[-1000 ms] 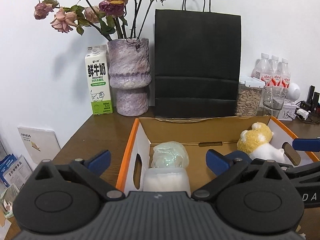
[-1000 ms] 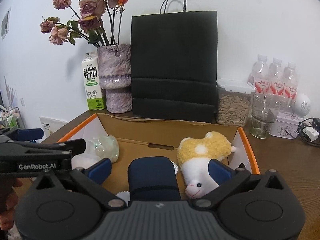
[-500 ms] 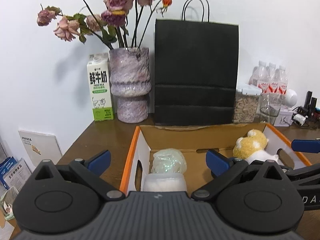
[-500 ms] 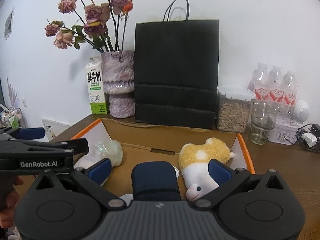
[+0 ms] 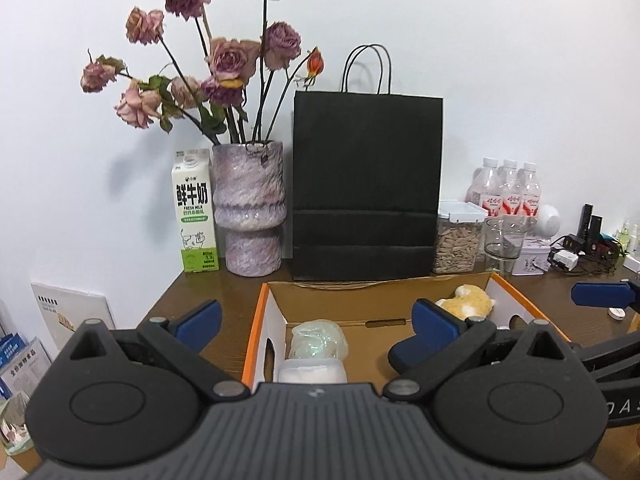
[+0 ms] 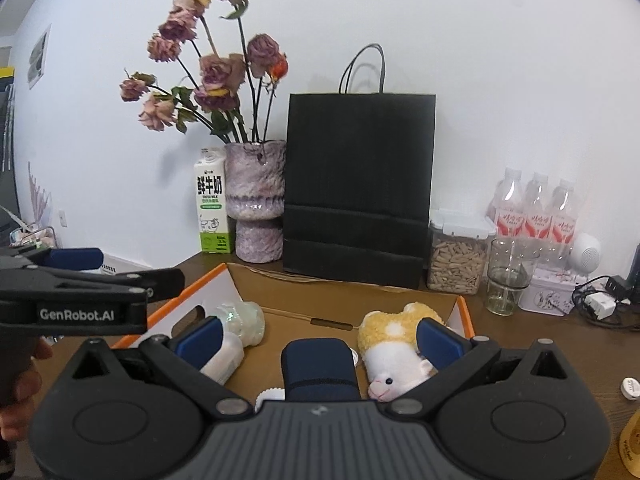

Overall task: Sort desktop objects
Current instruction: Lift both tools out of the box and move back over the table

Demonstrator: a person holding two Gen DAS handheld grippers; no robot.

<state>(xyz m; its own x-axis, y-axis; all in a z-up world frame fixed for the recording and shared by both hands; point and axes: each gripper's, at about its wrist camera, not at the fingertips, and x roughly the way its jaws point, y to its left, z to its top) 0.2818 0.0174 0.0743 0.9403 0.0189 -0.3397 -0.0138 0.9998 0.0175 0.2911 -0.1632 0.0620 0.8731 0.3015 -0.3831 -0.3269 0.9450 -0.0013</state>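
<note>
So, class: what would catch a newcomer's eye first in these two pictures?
Probably the tall black paper bag against the wall, with the purple vase of wilted roses to its left. Nearer, a yellow-and-white plush toy lies inside the open orange-edged cardboard box, between the open right gripper fingers.

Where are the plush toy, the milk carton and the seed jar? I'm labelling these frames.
plush toy (image 6: 394, 340): right wrist view, on its yellow head inside the box.
milk carton (image 5: 193, 216): left wrist view, on its printed front.
seed jar (image 6: 454, 266): right wrist view, on the seed-filled clear wall.
</note>
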